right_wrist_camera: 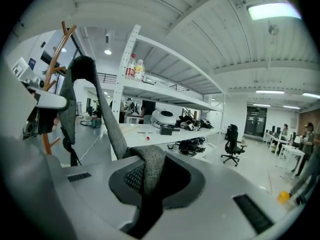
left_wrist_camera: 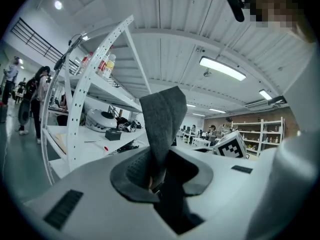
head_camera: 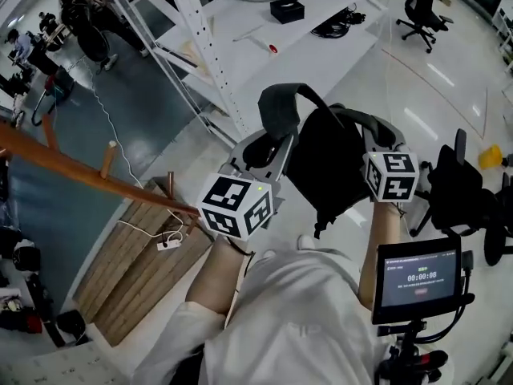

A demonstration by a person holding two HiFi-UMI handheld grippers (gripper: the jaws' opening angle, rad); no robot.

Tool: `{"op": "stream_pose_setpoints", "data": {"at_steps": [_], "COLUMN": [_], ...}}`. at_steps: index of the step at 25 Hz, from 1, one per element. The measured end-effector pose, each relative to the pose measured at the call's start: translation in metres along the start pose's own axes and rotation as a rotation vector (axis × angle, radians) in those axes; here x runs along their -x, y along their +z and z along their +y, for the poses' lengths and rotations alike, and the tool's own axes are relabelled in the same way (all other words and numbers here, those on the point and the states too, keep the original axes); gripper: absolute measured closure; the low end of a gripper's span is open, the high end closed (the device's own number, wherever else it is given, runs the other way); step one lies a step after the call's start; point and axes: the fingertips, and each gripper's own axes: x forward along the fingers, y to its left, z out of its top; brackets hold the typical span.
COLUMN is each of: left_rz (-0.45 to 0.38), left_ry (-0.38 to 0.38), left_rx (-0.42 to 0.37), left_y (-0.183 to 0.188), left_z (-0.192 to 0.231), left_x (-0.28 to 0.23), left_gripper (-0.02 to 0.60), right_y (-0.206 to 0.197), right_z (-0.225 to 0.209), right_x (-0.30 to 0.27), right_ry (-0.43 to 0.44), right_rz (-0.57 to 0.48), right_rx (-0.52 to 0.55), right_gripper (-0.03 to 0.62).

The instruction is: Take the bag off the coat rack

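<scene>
A black bag [head_camera: 329, 171] with grey straps hangs in the air in front of me, held up between both grippers. My left gripper [head_camera: 271, 147] is shut on one grey strap [left_wrist_camera: 162, 129], which rises in a fold from between its jaws. My right gripper [head_camera: 377, 139] is shut on the other grey strap [right_wrist_camera: 147, 171], which runs up and left out of its jaws. The coat rack [head_camera: 80, 168], an orange-brown wooden pole with pegs, leans at the left, apart from the bag. The right gripper view shows the rack [right_wrist_camera: 56, 59] behind the left gripper.
A white perforated shelving frame [head_camera: 200, 46] and a white table [head_camera: 321, 54] with gear stand ahead. An office chair [head_camera: 421, 10] is far right, dark equipment [head_camera: 465, 191] closer. A screen on a stand [head_camera: 418, 277] sits by my right arm. Wooden planks [head_camera: 132, 255] and a power strip [head_camera: 168, 244] lie below the rack.
</scene>
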Motion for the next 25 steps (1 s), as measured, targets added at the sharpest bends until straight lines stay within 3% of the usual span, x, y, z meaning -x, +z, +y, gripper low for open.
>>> {"op": "stream_pose_setpoints", "data": {"at_steps": [11,25], "left_rz": [0.085,0.111], "left_ry": [-0.078,-0.099], "left_rx": [0.089,0.096], "left_y": [-0.048,-0.056], "left_z": [-0.004,-0.007], "left_x": [-0.031,-0.035], "left_gripper": [0.499,0.499], "right_y": [-0.046,-0.057], "right_z": [-0.018,-0.016], "right_x": [-0.007,-0.009], "right_ry": [-0.032,-0.021], "right_rz": [0.08,0.107], "right_rx": [-0.053,-0.075], "right_gripper": [0.549,0.549]}}
